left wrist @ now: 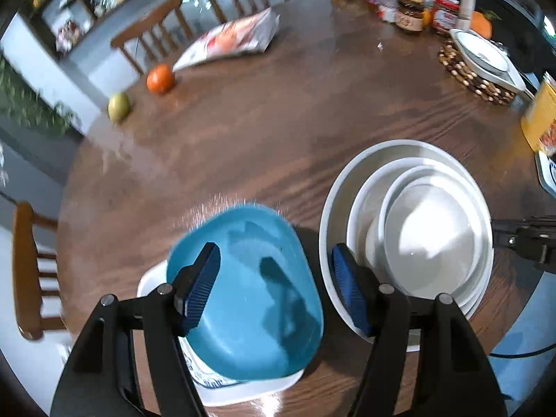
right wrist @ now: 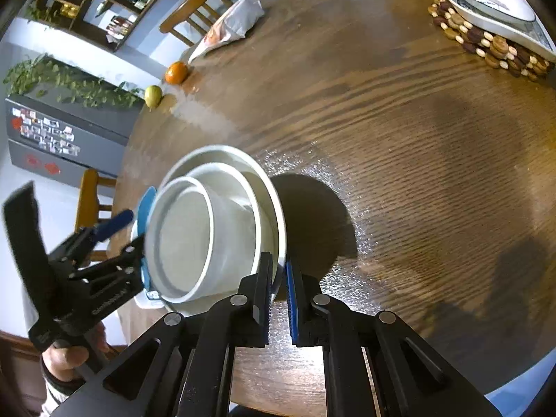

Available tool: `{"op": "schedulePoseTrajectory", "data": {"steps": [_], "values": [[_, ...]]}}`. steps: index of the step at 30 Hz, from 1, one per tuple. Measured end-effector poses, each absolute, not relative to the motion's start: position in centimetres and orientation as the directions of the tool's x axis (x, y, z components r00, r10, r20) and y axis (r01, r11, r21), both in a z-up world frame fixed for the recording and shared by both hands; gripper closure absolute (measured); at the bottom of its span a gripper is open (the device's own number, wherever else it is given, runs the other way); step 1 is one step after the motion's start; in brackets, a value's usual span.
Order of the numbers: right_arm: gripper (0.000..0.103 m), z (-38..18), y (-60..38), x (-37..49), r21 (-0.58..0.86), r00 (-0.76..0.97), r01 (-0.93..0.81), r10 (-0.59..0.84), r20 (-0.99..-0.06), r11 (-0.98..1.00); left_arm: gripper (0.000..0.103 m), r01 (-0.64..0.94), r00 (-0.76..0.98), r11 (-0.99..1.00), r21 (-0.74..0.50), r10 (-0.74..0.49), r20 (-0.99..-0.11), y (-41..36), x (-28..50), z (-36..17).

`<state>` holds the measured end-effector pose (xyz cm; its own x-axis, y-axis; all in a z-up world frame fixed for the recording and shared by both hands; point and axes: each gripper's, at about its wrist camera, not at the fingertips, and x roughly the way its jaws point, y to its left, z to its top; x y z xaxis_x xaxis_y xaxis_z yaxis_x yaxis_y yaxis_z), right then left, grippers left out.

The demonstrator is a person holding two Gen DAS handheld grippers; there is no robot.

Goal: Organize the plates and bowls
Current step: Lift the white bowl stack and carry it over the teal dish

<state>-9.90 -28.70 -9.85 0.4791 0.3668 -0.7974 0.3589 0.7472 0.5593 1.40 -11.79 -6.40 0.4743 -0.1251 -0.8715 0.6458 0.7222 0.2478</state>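
Left wrist view: left claw (left wrist: 276, 286) spread wide over blue bowl (left wrist: 250, 295) — right claw (right wrist: 278, 299) pinches the white stack's (right wrist: 215, 222) rim on the desk (right wrist: 399, 139).

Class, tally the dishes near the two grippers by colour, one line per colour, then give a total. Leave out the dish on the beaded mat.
White round nested bowls: 3, one inside another.
Blue rounded-square plastic bowl: 1.
White rectangular plate under the blue bowl: 1.
Total: 5 dishes.
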Motion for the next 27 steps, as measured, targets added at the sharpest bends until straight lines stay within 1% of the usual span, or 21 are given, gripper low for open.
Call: {"op": "schedulePoseTrajectory", "data": {"steps": [4, 6, 9, 14, 17, 18, 21, 23, 27], "values": [[0.093, -10.1, -29.1, -10.4, 0.562, 0.482, 0.375, 0.362, -0.798, 0.738, 0.041, 0.687, 0.496, 0.669, 0.284, -0.146, -0.856, -12.6, 1.3, -6.4], [0.093, -9.9, -29.2, -10.7, 0.556, 0.488, 0.378, 0.351, -0.799, 0.741, 0.048, 0.710, 0.485, 0.646, 0.280, -0.160, -0.860, -12.9, 1.4, -6.4], [0.093, -9.9, -29.4, -11.1, 0.561, 0.497, 0.387, 0.347, -0.795, 0.732, 0.053, 0.732, 0.437, 0.642, 0.229, -0.184, -0.880, -13.6, 1.9, -6.4], [0.093, -9.7, -30.4, -12.3, 0.549, 0.503, 0.421, 0.317, -0.804, 0.722, 0.054, 0.766, 0.412, 0.605, 0.219, -0.199, -0.889, -15.7, 1.4, -6.5], [0.093, -9.6, -31.0, -13.2, 0.548, 0.508, 0.437, 0.307, -0.805, 0.714, 0.061, 0.778, 0.367, 0.604, 0.174, -0.211, -0.906, -16.5, 1.3, -6.6], [0.093, -9.6, -31.3, -13.4, 0.546, 0.509, 0.444, 0.302, -0.806, 0.710, 0.062, 0.781, 0.353, 0.602, 0.164, -0.210, -0.912, -16.9, 1.3, -6.7], [0.093, -9.4, -32.1, -13.8, 0.539, 0.512, 0.457, 0.287, -0.810, 0.707, 0.063, 0.797, 0.361, 0.571, 0.197, -0.188, -0.914, -18.5, 0.8, -6.8], [0.093, -9.4, -32.6, -13.9, 0.541, 0.513, 0.465, 0.284, -0.810, 0.701, 0.069, 0.807, 0.349, 0.557, 0.195, -0.184, -0.919, -19.1, 0.9, -6.7], [0.093, -9.6, -33.8, -13.7, 0.554, 0.505, 0.478, 0.303, -0.808, 0.681, 0.069, 0.817, 0.302, 0.552, 0.167, -0.163, -0.939, -20.3, 1.6, -6.5]]}}
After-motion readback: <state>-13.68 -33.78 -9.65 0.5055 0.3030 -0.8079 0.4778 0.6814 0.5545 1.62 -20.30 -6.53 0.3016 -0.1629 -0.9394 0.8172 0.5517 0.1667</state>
